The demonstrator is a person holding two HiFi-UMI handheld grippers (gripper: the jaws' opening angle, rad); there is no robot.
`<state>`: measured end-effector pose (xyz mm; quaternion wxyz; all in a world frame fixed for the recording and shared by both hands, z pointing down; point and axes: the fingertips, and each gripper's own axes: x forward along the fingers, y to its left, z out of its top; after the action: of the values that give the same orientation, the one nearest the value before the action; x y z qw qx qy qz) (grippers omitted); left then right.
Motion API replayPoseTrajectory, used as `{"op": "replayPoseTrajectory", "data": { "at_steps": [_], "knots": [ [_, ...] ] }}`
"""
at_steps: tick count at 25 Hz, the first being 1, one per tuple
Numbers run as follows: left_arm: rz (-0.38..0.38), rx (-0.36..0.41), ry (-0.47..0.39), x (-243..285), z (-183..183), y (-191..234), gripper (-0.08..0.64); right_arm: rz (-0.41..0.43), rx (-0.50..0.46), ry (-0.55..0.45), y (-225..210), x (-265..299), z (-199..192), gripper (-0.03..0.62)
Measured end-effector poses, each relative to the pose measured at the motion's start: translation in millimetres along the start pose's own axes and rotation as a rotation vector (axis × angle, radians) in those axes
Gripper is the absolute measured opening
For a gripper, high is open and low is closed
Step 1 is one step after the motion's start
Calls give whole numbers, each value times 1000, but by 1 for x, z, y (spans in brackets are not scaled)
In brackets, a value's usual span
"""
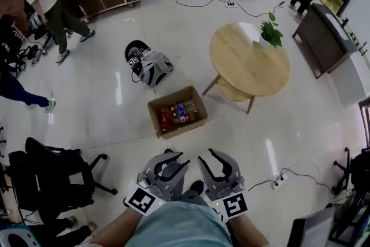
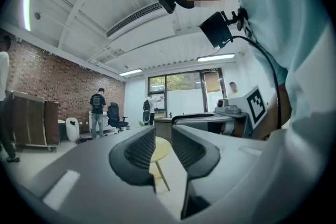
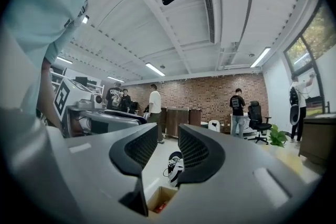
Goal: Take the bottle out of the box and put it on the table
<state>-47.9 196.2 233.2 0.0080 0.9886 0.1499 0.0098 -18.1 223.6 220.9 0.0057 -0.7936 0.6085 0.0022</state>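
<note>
Head view: two grippers, left and right, jaws parted, empty; one box holding bottles lies at twelve o'clock, well apart.

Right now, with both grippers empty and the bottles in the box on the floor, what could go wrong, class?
The bottles lie packed together in the cardboard box; the fingers could catch a neighbour or the wall. A power strip lies on the floor at the person's right: a possible trip. A potted plant stands near the round table's far edge; a bottle set close might knock it.
</note>
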Motion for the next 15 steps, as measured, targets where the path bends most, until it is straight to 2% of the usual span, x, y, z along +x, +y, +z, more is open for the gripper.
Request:
{"op": "replayPoseTrajectory", "data": {
  "at_steps": [9,13,15],
  "knots": [
    [110,-13,-16,-1,-7,169,94,142,-98,84,-8,166,11,109],
    [216,-61,-42,-2,-8,235,92,182,-93,93,-22,221,10,109],
    [265,-77,-39,1,-10,254,92,199,-80,90,-37,239,10,109]
  ]
}}
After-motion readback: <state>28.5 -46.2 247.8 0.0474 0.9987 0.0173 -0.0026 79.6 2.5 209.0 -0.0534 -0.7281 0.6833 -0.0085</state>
